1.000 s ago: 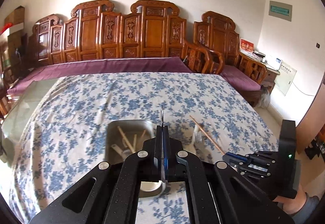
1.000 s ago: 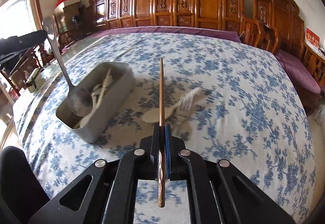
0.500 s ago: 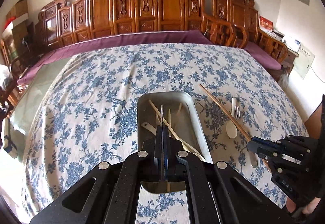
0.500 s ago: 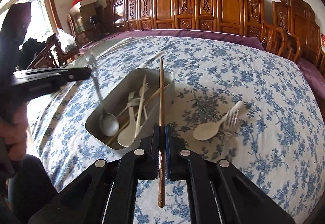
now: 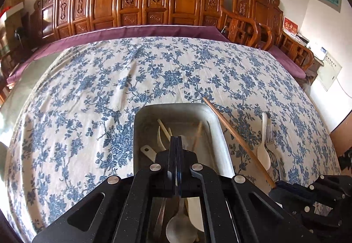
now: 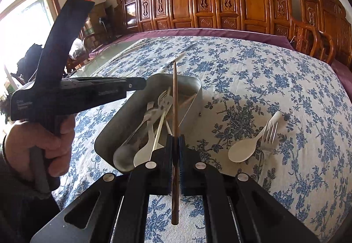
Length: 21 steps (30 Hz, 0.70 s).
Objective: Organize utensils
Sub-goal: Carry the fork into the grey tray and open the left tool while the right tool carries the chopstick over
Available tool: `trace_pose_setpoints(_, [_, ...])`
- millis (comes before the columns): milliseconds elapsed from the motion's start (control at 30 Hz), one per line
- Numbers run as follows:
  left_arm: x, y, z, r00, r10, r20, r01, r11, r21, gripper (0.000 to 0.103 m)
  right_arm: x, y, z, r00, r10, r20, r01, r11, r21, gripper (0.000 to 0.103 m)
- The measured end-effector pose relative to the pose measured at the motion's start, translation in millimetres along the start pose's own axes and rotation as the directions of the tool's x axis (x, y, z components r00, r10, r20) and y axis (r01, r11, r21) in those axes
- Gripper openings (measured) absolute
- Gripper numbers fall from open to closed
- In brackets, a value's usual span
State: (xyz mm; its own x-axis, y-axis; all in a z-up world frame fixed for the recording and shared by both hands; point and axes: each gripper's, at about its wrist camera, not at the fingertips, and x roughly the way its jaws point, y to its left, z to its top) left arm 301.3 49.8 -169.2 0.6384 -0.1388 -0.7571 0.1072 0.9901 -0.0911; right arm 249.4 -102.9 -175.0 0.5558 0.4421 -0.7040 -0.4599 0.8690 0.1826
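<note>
Left gripper (image 5: 176,139) hangs over the metal tray (image 5: 216,124) with its jaws pressed together on the thin handle of a steel spoon (image 5: 179,228), whose bowl shows low in this view between the gripper's arms. Inside the tray lie pale chopsticks and a white utensil. Just right of the tray, on the blue-flowered tablecloth (image 5: 88,93), a white plastic spoon (image 5: 263,152) and a metal fork (image 5: 268,135) rest side by side. From the right wrist, the right gripper (image 6: 175,139) is clamped on a brown wooden chopstick (image 6: 175,93) that points forward over the tray's near edge, its tip above the tray. A person's hand (image 6: 41,144) holds the left gripper's black body at the left. On the table, the white spoon and the fork lie to the right, touching.
</note>
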Motion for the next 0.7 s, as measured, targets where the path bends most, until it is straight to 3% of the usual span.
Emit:
trace_pose_setpoints(400, [-8.2, 20.6, -7.3, 0.998, 0.044, 0.042, -0.045, 0.999, 0.016, 0.0, 28.4, 16.7, 11.6, 0.999, 0.042, -0.018, -0.041, 0.998, 0.048, 0.006])
trace_pose_setpoints(700, [-11.6, 55.0, -4.4, 0.997, 0.067, 0.048, -0.066, 0.997, -0.028, 0.0, 63.2, 33.7, 13.2, 0.997, 0.04, -0.07, -0.036, 0.998, 0.052, 0.007])
